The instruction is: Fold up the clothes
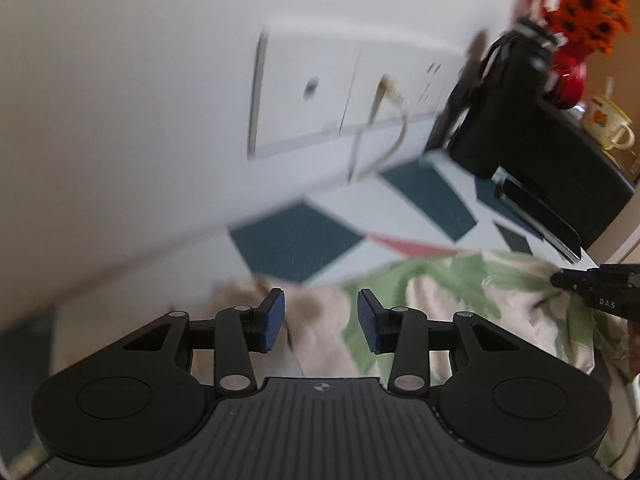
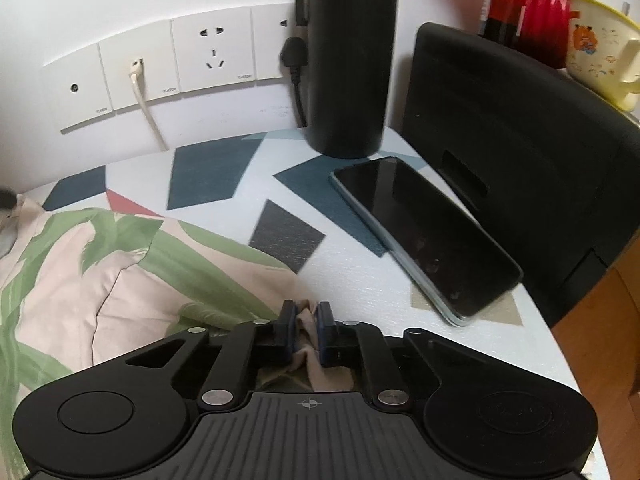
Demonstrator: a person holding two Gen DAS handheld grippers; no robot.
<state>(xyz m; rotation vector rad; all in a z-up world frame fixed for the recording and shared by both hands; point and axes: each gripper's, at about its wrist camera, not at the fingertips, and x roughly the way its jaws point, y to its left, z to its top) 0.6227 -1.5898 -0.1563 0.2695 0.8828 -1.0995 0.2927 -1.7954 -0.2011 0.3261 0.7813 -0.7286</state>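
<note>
A pink garment with green leaf print point(image 2: 120, 272) lies on a table with a white cloth patterned in teal and red shapes point(image 2: 360, 272). My right gripper point(image 2: 307, 320) is shut on a bunched edge of the garment near its right corner. In the left wrist view the same garment point(image 1: 440, 304) spreads below and ahead of my left gripper point(image 1: 320, 320), which is open with blue pads and nothing between them. The right gripper's tip point(image 1: 592, 284) shows at the right edge of that view, on the cloth.
A black bottle point(image 2: 348, 56), a dark phone point(image 2: 424, 232) and a black case point(image 2: 520, 152) stand at the back right. Wall sockets point(image 2: 160, 64) with a white cable are behind. A yellow mug point(image 2: 600, 48) and red vase with orange flowers point(image 1: 576, 12) sit far right.
</note>
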